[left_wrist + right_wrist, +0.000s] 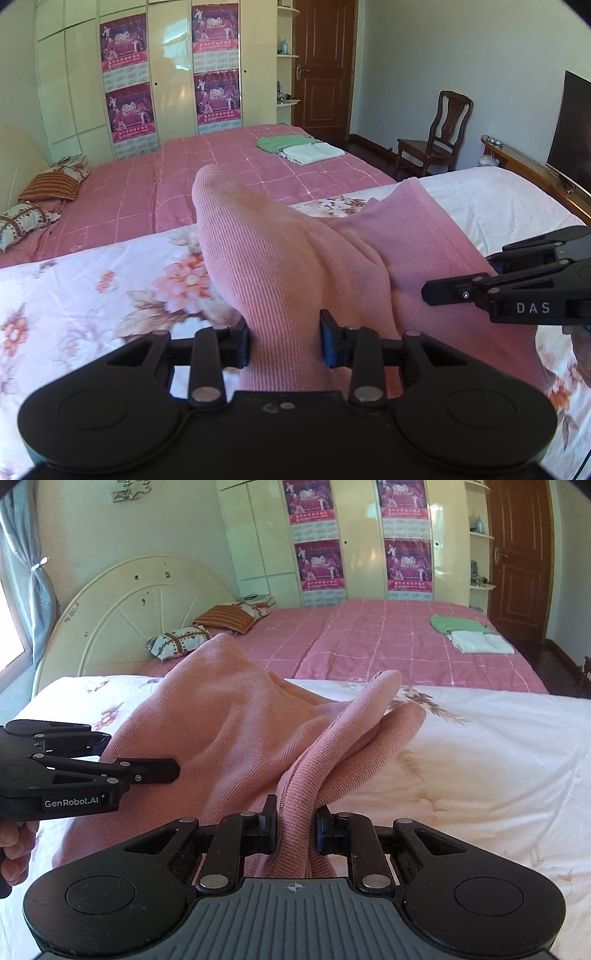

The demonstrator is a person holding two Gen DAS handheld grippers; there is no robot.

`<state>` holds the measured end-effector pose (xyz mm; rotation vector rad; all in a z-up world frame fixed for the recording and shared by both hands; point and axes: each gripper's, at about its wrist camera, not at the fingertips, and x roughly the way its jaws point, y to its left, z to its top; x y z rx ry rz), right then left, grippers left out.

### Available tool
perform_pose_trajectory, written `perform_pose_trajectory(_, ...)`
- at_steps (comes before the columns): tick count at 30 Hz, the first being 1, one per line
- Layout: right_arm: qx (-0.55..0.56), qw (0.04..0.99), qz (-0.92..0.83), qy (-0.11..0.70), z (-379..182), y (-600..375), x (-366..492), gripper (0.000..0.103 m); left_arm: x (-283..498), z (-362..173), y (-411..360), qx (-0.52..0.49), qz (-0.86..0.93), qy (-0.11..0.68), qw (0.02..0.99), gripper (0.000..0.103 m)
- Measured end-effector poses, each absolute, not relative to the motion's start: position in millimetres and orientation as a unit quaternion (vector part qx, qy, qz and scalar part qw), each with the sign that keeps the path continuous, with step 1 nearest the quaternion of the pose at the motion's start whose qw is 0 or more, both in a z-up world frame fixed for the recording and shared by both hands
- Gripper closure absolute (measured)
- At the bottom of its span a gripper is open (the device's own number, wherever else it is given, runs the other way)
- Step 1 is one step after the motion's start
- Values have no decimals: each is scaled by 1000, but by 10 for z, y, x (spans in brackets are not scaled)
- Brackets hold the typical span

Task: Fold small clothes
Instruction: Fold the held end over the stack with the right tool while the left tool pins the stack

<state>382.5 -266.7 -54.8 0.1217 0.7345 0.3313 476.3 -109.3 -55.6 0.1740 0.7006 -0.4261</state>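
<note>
Currently the garment [280, 258] is pinched by both the left gripper [284, 341] and the right gripper [295, 827], jaws nearly closed; the bunched hem at 12 o'clock could be slipped, misaligning the fold.

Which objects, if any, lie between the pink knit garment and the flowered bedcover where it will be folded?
Nothing visible does. Both tongs, left and right, are already shut on the pink knit garment, and the flowered bedcover around it lies bare. The folded green and white clothes sit away on the far pink bed.

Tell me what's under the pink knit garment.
The floral bedspread shows around the pink knit garment; anything beneath the fabric is covered.
</note>
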Motion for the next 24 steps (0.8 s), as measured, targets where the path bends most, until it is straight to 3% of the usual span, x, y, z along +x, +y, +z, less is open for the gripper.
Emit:
perform_pose_trajectory(17, 35, 888, 271, 371, -587, 179, 3992, 85, 4393, -370, 1582, 48, -98, 381, 918, 70)
perform_pose_trajectory(23, 46, 879, 267, 393, -869, 496, 4056, 85, 4509, -723, 2042, 6, -103, 403, 909, 68)
perform_pose_trajectory(24, 51, 875, 260, 404, -958, 489, 4071, 85, 4535, -870, 2105, 2, -99, 416, 904, 62)
